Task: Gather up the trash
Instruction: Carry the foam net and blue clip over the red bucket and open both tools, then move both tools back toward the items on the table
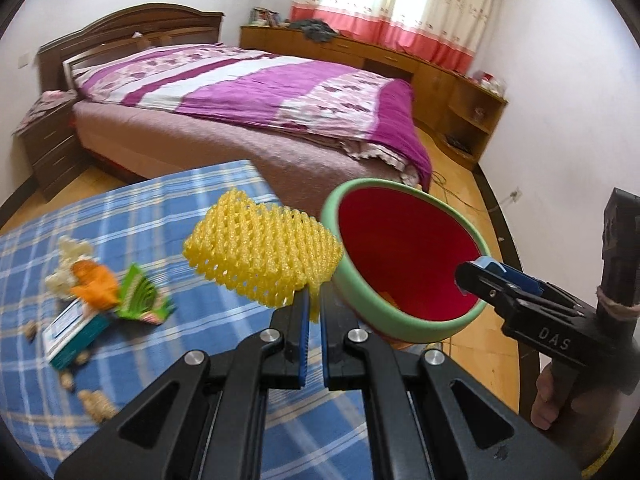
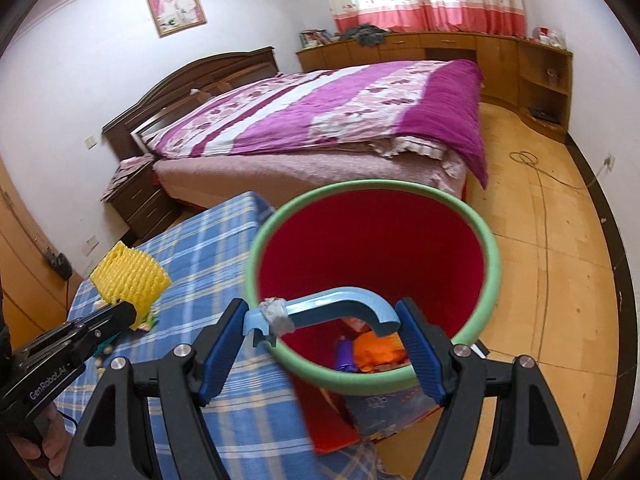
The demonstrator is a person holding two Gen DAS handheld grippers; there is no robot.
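2 tongs: left (image 1: 314,300) pinches yellow foam net (image 1: 260,260); right (image 2: 320,332) grips bin handle (image 2: 340,304).

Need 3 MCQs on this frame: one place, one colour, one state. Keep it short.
1. Where is the yellow foam net?
A. between the left gripper's closed fingers
B. lying in the bin
C. on the bed

2. What colour is the inside of the bin?
A. blue
B. red
C. white

3. What is the right gripper doing?
A. hanging empty
B. pinching the tablecloth
C. holding the bin's blue handle

Answers:
1 A, the net sticks up from the shut left fingers, over the checked tablecloth.
2 B, red interior under a green rim.
3 C, the handle spans between its two pads.
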